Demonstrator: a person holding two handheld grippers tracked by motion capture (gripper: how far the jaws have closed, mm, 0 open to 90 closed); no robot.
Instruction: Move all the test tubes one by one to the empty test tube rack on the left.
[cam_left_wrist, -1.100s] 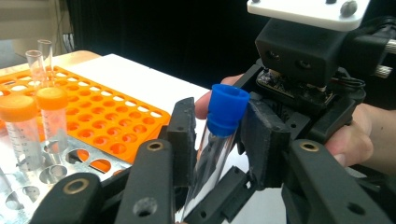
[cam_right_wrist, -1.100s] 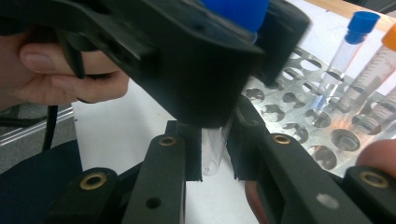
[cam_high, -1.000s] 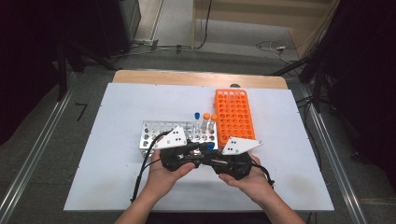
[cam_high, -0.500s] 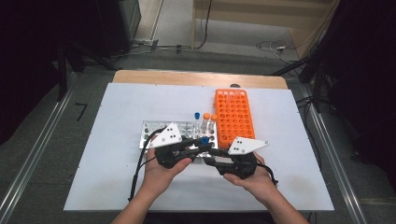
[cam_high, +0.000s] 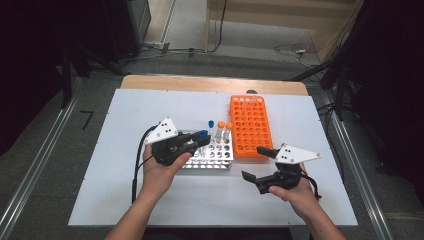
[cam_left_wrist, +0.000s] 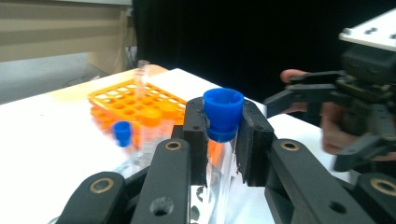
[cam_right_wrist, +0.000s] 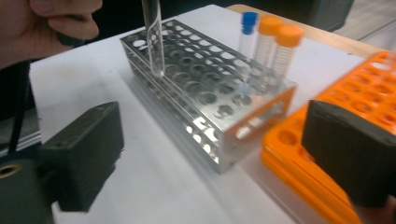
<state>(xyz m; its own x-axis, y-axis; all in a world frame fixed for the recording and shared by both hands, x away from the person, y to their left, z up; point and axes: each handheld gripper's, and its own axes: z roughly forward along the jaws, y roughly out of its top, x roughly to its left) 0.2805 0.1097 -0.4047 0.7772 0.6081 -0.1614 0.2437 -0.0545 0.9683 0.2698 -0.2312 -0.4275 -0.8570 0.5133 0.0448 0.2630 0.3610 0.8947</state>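
My left gripper (cam_high: 194, 141) is shut on a clear tube with a blue cap (cam_high: 202, 134), just below the cap (cam_left_wrist: 223, 114). The tube's lower end (cam_right_wrist: 154, 42) hangs tilted above the silver metal rack (cam_high: 217, 159). My right gripper (cam_high: 254, 163) sits to the right, in front of the orange rack (cam_high: 250, 125). Its jaws have just been opening and stand wide apart with nothing held between them (cam_right_wrist: 215, 158). In the metal rack's far corner stand one blue-capped tube (cam_right_wrist: 247, 28) and two orange-capped tubes (cam_right_wrist: 275, 39).
The white table top (cam_high: 150, 110) has free room on the left and along the front edge. The orange rack (cam_right_wrist: 369, 79) lies close beside the metal rack's right end (cam_right_wrist: 252, 126). Beyond the table are dark floor and cables.
The two hands have drawn apart. My right gripper has let go, opened wide and moved right; my left gripper has moved left, keeping the blue-capped tube.
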